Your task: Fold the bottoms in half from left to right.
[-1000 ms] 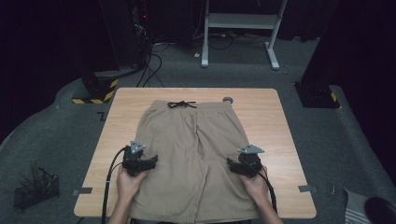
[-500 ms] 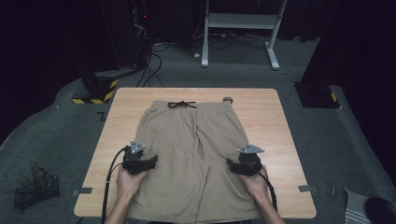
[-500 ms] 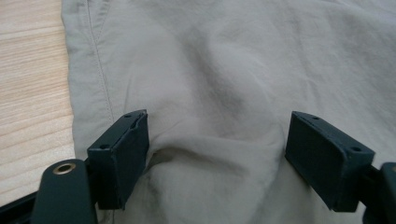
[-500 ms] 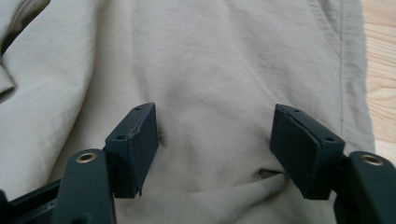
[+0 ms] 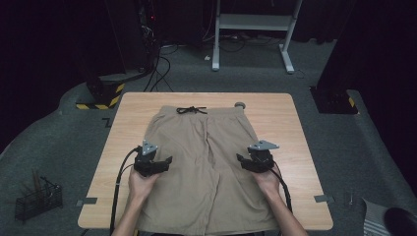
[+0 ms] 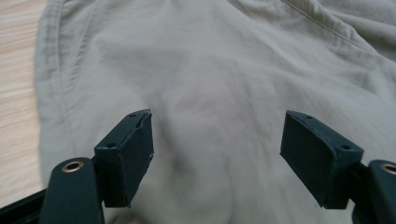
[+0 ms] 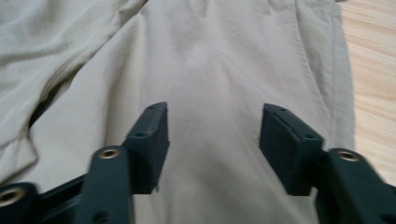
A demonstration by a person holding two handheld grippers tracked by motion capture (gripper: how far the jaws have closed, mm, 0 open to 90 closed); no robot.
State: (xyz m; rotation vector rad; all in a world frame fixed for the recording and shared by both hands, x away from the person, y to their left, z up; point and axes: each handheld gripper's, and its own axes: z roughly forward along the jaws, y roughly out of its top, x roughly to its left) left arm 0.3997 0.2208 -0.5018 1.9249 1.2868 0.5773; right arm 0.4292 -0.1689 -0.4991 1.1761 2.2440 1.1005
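Hand-held grippers (image 5: 169,160) (image 5: 239,158) over khaki shorts (image 5: 206,162), flat, lightly creased.

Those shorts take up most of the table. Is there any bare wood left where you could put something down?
Yes: bare strips of table run down both sides of the shorts, the right one wider, plus a thin band beyond the waistband. The middle is crowded, with the left claw and right claw over the fabric.

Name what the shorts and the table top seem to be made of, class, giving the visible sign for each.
Shorts: probably woven cotton, matte khaki; soft creases, stitched seams and a dark drawstring show. Table top: pale wood or wood-look laminate, smooth; fine straight grain lines show in the left gripper view.
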